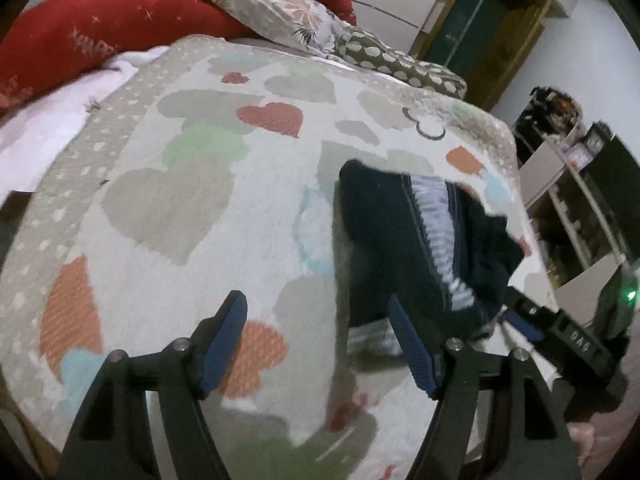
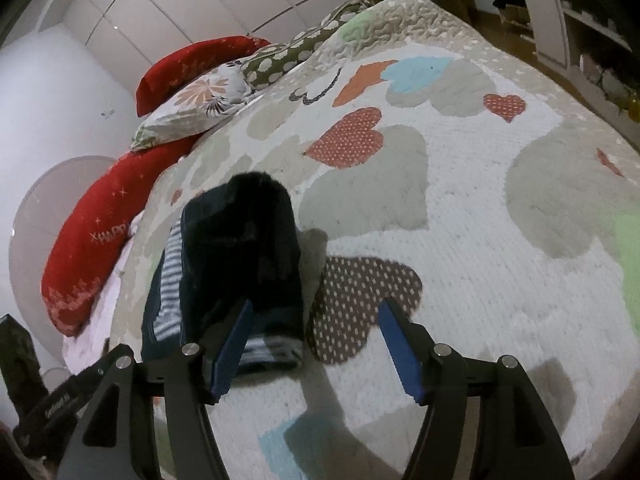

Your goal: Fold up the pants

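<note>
The dark navy pants [image 1: 404, 248] with a striped white-and-blue band lie folded in a compact stack on the heart-patterned bedspread [image 1: 200, 208]. In the right wrist view the pants [image 2: 244, 248] lie just ahead of my left finger, with a striped cuff at the near end. My left gripper [image 1: 316, 312] is open and empty, its right finger next to the pants' near edge. My right gripper [image 2: 316, 316] is open and empty, hovering above the bedspread [image 2: 460, 240]. The right gripper's body [image 1: 560, 332] shows at the right of the left wrist view.
Red bolster pillows [image 1: 92, 36] and patterned pillows [image 1: 288, 12] lie at the head of the bed. A white wardrobe [image 2: 168, 12] stands behind. Shelving with clutter [image 1: 576, 184] stands beyond the bed's right edge. A round pale object [image 2: 40, 232] stands beside the bed.
</note>
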Available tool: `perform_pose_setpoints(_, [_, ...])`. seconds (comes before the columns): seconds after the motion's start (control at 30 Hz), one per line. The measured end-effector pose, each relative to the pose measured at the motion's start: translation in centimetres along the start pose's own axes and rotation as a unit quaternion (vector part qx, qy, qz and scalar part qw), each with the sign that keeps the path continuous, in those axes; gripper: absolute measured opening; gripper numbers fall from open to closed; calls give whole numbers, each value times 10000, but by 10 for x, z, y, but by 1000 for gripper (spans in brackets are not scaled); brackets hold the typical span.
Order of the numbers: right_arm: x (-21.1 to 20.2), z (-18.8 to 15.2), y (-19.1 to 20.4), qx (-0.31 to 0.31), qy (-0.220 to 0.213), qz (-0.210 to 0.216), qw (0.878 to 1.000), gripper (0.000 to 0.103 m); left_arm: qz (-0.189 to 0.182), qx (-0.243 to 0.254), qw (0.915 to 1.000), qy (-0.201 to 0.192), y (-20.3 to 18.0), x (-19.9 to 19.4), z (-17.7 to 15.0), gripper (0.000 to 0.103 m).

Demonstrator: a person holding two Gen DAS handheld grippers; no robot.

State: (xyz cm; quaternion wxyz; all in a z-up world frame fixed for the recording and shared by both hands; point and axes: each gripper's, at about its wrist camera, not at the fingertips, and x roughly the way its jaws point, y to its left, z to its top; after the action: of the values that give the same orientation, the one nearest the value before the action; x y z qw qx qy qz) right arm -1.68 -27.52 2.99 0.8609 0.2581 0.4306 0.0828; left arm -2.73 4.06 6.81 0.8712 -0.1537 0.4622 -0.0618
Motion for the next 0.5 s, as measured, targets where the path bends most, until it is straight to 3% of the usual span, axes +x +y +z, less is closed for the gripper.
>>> perform_pose_setpoints(0.27, [25,26,-1,320,163,643,9973,78,-854,-471,9934,611,0,42,22,74])
perform_pose_setpoints(0.4, [33,31,1,443,253,868,9949,79,-857,-407,9927,750,-8,54,23,74])
perform_pose_setpoints(0.5, [23,32,-2,506,65,962,9941,79,-924,-345,9919,799,-13,58,23,74])
